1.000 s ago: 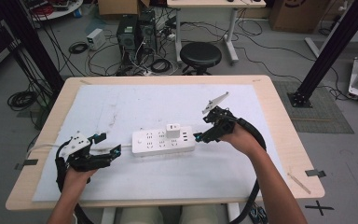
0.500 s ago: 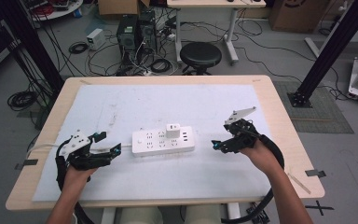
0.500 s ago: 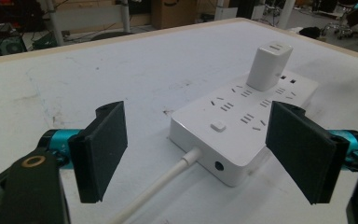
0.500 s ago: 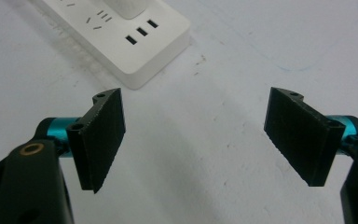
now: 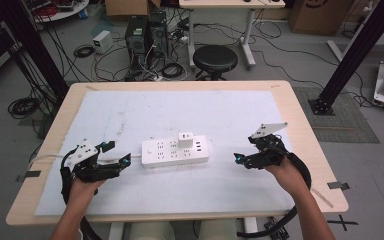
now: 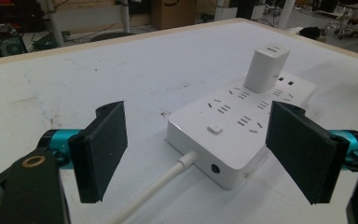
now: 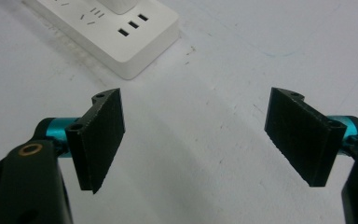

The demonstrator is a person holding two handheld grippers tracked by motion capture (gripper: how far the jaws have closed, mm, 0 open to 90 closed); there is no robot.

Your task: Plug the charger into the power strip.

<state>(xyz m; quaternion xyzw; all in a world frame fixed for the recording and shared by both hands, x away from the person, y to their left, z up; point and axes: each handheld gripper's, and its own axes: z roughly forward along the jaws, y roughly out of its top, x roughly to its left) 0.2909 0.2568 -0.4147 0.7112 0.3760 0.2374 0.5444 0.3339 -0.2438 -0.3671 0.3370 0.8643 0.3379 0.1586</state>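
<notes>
With both sets of fingers wide open and empty, steady the power strip (image 5: pixel 175 151) mid-tabletop (image 5: pixel 290 107) using the left gripper (image 5: pixel 121 159) at its cord end, probably before the right gripper (image 5: pixel 238 159) pulls the charger (image 5: pixel 185 139).

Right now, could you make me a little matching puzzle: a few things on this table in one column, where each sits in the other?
Things:
1. power strip
2. charger
3. left gripper
4. right gripper

Places:
A. plugged in on top of the strip
B. open, beside the strip's cord end
C. middle of the white sheet
D. open, off the strip's far end

Pairs: 1-C, 2-A, 3-B, 4-D
</notes>
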